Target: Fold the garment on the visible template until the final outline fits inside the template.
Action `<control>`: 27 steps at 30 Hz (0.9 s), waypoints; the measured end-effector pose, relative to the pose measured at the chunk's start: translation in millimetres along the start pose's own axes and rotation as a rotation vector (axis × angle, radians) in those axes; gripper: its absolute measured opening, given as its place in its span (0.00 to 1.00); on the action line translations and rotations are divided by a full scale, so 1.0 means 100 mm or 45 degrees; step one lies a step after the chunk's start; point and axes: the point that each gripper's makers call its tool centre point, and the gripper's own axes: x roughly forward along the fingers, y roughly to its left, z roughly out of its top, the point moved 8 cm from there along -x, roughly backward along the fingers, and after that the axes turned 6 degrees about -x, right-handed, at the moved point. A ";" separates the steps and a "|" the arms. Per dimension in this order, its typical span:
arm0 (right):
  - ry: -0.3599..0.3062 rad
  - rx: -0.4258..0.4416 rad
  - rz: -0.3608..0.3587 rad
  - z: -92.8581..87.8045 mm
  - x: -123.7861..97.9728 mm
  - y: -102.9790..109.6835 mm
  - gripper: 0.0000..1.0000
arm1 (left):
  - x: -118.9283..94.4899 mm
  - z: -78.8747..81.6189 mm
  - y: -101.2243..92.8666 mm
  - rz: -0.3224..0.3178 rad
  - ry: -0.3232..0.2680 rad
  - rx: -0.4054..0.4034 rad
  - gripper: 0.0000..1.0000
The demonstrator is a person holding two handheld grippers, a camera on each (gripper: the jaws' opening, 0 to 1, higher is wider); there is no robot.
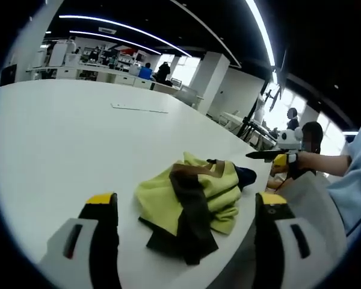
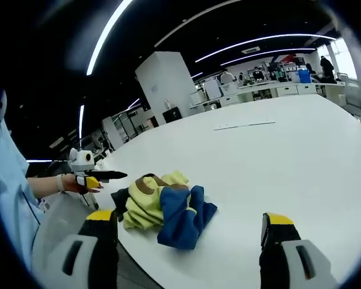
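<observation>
Crumpled garment [image 1: 192, 201] just sitting on the table [image 1: 60, 144]

Left gripper [image 1: 186, 211] and right gripper [image 2: 189, 226] both spread wide, holding nothing; the bundle lies just ahead between each pair of jaws.

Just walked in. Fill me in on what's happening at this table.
A person holds a gripper in each hand over a white table. A crumpled garment, yellow-green with dark brown and blue parts, lies bunched near the table's edge, not yet folded. The left gripper and right gripper are both open, jaws spread, and hold nothing. A thin flat strip lies farther back.
</observation>
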 end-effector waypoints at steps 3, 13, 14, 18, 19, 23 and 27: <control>0.003 0.001 -0.002 -0.02 -0.01 0.00 1.00 | 0.00 0.00 0.00 -0.002 0.002 0.001 0.92; -0.020 -0.004 -0.010 0.01 -0.03 0.02 1.00 | -0.01 0.02 0.00 0.006 -0.013 0.006 0.92; -0.020 -0.002 -0.007 0.01 -0.03 0.03 1.00 | -0.02 0.02 0.00 0.006 -0.013 0.007 0.91; -0.011 -0.005 -0.005 -0.01 -0.03 0.04 1.00 | -0.02 0.02 -0.01 0.005 -0.017 0.013 0.91; -0.012 -0.005 -0.004 -0.01 -0.03 0.04 1.00 | -0.02 0.02 -0.01 0.005 -0.017 0.015 0.91; -0.008 -0.006 -0.006 -0.02 -0.04 0.04 1.00 | -0.02 0.03 -0.01 0.004 -0.018 0.021 0.90; -0.005 -0.003 -0.009 -0.04 -0.05 0.05 0.99 | -0.02 0.02 -0.02 0.001 -0.011 0.025 0.88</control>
